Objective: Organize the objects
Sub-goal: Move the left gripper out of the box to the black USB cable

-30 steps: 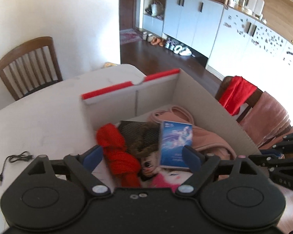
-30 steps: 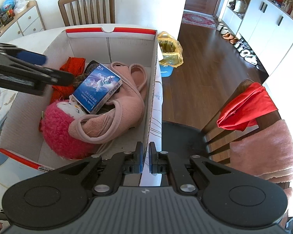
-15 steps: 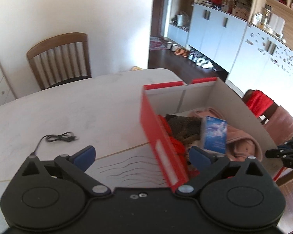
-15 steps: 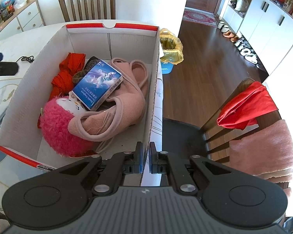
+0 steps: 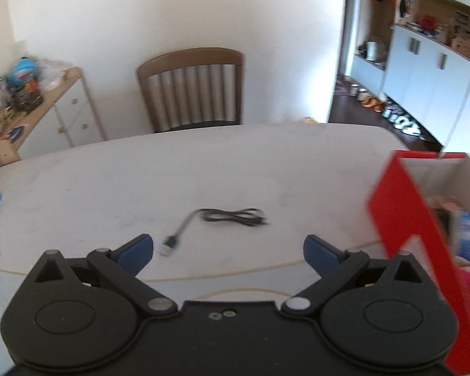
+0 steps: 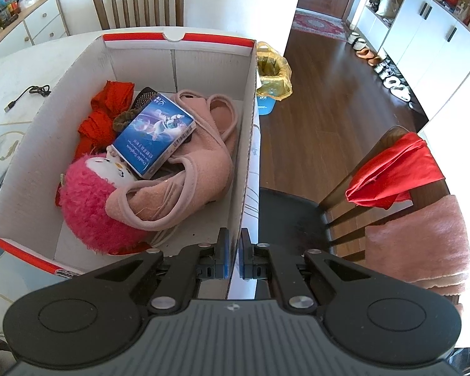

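While the right gripper pinches the cardboard box wall, the left gripper, jaws wide and empty, faces the USB cable on the table: light, limp, likely best pinched at its bunched loops

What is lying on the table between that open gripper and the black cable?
Nothing: in the left wrist view, only bare white table lies between the left gripper and the black cable.
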The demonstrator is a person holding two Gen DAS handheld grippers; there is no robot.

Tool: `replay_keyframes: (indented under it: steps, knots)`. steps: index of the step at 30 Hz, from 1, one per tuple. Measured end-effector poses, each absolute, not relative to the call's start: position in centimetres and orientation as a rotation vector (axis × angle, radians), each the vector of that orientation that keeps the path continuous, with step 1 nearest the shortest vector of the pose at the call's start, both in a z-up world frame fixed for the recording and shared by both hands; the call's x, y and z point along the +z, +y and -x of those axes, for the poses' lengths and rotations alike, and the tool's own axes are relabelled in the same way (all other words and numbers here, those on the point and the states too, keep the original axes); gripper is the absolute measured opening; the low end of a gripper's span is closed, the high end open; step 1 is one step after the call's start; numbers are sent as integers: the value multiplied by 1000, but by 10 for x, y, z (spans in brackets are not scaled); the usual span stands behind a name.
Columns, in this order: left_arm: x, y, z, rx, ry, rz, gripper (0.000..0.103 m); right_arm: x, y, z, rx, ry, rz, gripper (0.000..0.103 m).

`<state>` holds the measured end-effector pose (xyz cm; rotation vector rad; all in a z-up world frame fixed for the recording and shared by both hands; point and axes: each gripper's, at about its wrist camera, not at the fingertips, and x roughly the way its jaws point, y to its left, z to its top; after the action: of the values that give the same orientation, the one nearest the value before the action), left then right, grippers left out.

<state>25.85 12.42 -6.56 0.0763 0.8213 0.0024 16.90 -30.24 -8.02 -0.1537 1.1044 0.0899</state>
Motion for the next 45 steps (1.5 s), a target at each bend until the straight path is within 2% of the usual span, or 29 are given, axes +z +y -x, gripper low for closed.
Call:
replay_keyframes:
  steps: [33, 41, 43, 45]
  knots:
    - [-154, 133, -357, -68, 906, -129, 101, -75, -300, -181, 57, 1143, 130, 4]
    - [-158, 120, -361, -274, 933, -298, 98, -76, -300, -184, 53, 1158, 127, 4]
    - [-159, 125, -363, -284, 947, -292, 99, -77, -300, -185, 53, 1162, 125, 4]
    - [-159, 129, -367, -285, 968, -249, 96, -78, -300, -186, 51, 1166, 122, 4]
